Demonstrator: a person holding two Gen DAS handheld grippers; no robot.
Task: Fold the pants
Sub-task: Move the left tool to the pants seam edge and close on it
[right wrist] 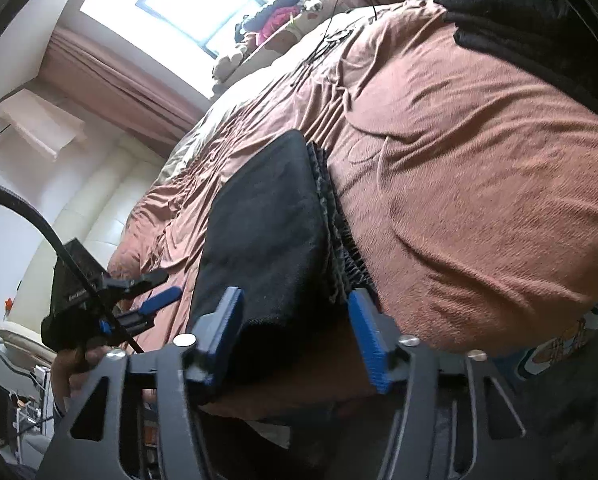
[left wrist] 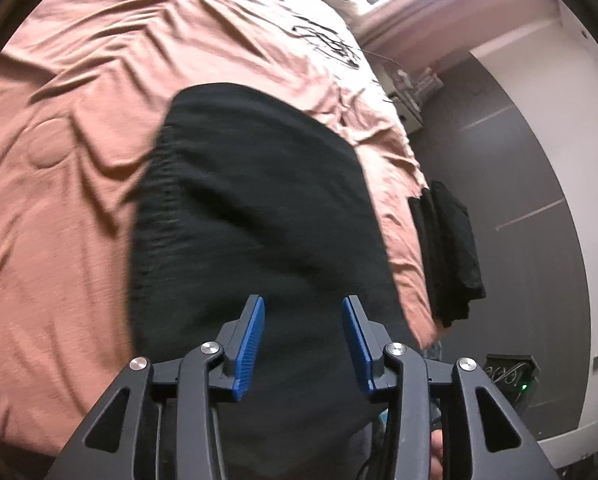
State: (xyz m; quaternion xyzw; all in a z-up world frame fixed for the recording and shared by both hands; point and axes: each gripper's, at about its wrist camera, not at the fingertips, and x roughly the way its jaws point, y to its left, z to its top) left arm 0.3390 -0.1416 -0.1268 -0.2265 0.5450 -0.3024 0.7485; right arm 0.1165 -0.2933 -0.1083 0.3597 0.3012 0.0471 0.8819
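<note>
The black pants (left wrist: pixel 251 208) lie folded into a thick rectangle on the pinkish-brown bed sheet (left wrist: pixel 59 200). In the right wrist view the pants (right wrist: pixel 267 232) show a ribbed waistband (right wrist: pixel 339 240) along their right edge. My left gripper (left wrist: pixel 303 304) hovers over the near part of the pants, jaws apart, with nothing pinched between the blue pads (left wrist: pixel 253 340). My right gripper (right wrist: pixel 295 296) stands at the pants' near edge. Its pads (right wrist: pixel 369 340) sit either side of the cloth without clamping it. A hand holds the left gripper (right wrist: pixel 159 288) at the left of the right wrist view.
Another dark garment (left wrist: pixel 451 248) hangs over the bed's right edge above the dark grey floor (left wrist: pixel 519 160). A black item (right wrist: pixel 539 20) lies on the far corner of the bed. A window with stuffed toys (right wrist: pixel 235 60) and a cream headboard (right wrist: pixel 99 200) stand beyond the bed.
</note>
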